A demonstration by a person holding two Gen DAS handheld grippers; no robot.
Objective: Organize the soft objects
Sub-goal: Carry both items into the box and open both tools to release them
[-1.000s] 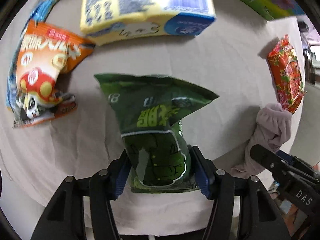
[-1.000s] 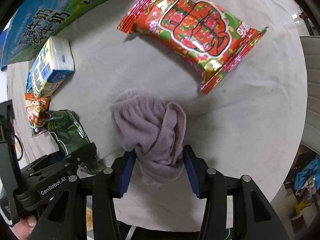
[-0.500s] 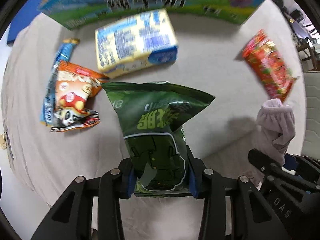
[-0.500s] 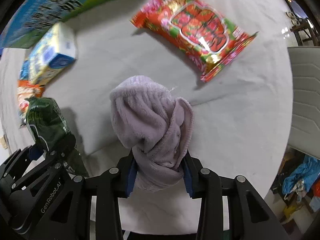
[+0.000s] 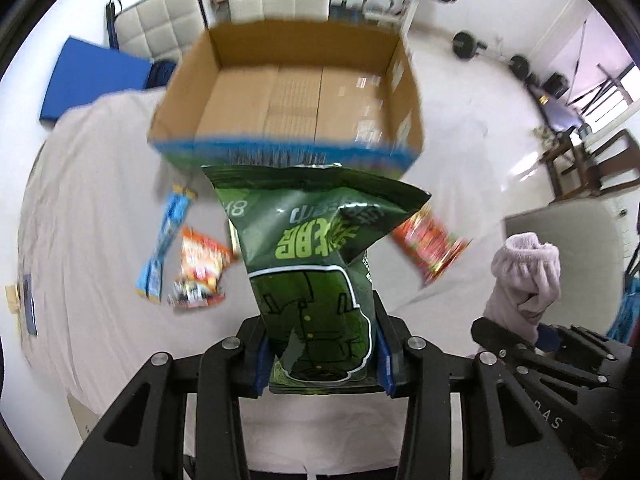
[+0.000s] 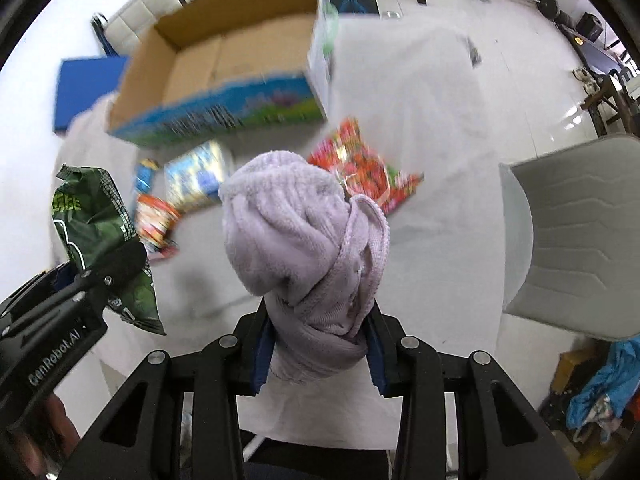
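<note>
Both loads are now lifted well clear of the worktop [image 5: 92, 184]; a second ago they were held low over it. The open cardboard box [image 5: 288, 92], earlier only an edge, is now seen from above, apparently empty, so drop-off is judged next. The green snack bag [image 5: 316, 280] is clamped by the left gripper [image 5: 320, 356], the lilac towel [image 6: 308, 248] pinched by the right gripper [image 6: 318, 350]. The red packet [image 6: 360, 168], orange packet [image 5: 200, 268] and blue stick pack [image 5: 164, 248] are left on the worktop. "GenRobot.AI" is read on the left gripper, "DAS" on the right; "8" on the bag, the rest blurred.
</note>
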